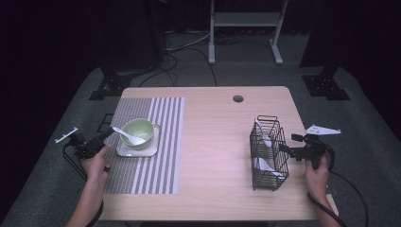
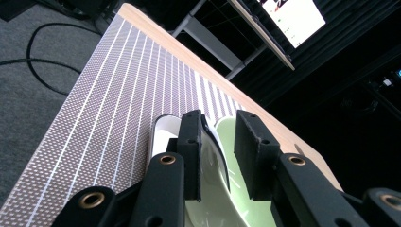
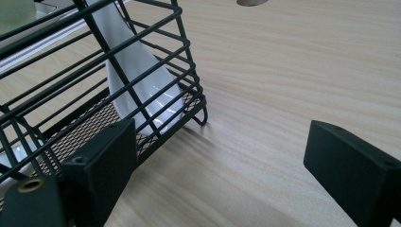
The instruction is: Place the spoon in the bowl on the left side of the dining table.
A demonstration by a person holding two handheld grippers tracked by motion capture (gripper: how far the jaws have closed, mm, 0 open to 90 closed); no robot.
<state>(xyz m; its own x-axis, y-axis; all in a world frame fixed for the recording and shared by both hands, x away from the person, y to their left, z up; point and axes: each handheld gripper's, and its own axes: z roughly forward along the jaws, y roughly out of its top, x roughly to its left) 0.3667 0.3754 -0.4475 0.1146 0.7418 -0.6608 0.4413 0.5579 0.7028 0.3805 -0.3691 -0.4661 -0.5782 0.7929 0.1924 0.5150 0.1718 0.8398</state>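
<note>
High view: the spoon [image 1: 128, 136] lies in the green bowl [image 1: 138, 133] on the worktop [image 1: 222, 142], left tongs [image 1: 109, 133] at its handle. Left gripper view: jaws slightly parted around the handle – withdraw straight back. Right gripper view: right tongs [image 3: 222, 165] gape wide, empty, beside the wire basket [image 3: 94, 71].

a light wooden table [image 1: 217, 142] carries a striped grey placemat [image 1: 151, 156] on its left half and a black wire basket [image 1: 269, 153] standing near its right edge.
</note>
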